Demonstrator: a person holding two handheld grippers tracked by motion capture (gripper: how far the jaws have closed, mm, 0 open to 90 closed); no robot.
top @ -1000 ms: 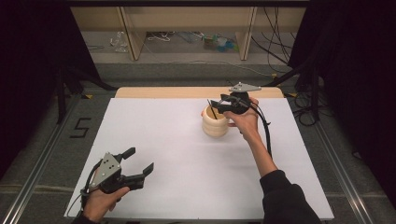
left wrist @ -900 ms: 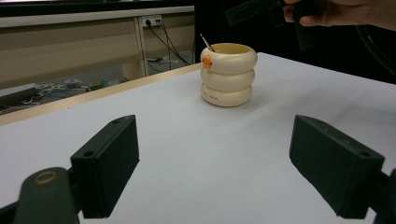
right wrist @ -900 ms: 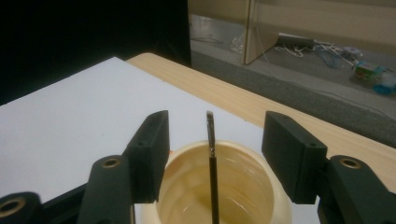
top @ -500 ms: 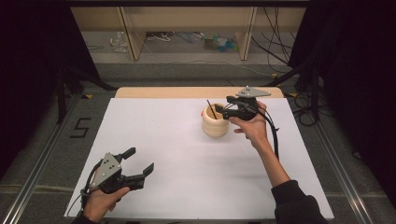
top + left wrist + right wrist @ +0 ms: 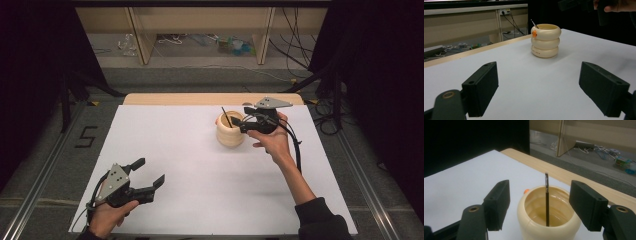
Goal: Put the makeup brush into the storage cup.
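The right gripper [image 5: 239, 124] is held released, with its jaws spread apart on either side of the cream ribbed cup [image 5: 230, 130] and just above the rim; no contact with the cup is seen. In the right gripper view, the right gripper [image 5: 540, 205] frames the cup [image 5: 549, 220], and a thin dark rod [image 5: 546, 200] is seen standing upright inside it, leaning against the inner wall. The cup is located on the white table [image 5: 200, 175], right of centre, toward 1 o'clock in the high view. A small orange mark [image 5: 534, 35] is carried on its upper ring. The left gripper [image 5: 148, 173] is held released near the table edge at 7 o'clock, well apart from the cup, with nothing between its jaws. In the left gripper view, the cup [image 5: 545, 41] is seen at 12 o'clock beyond the left gripper [image 5: 539, 92].
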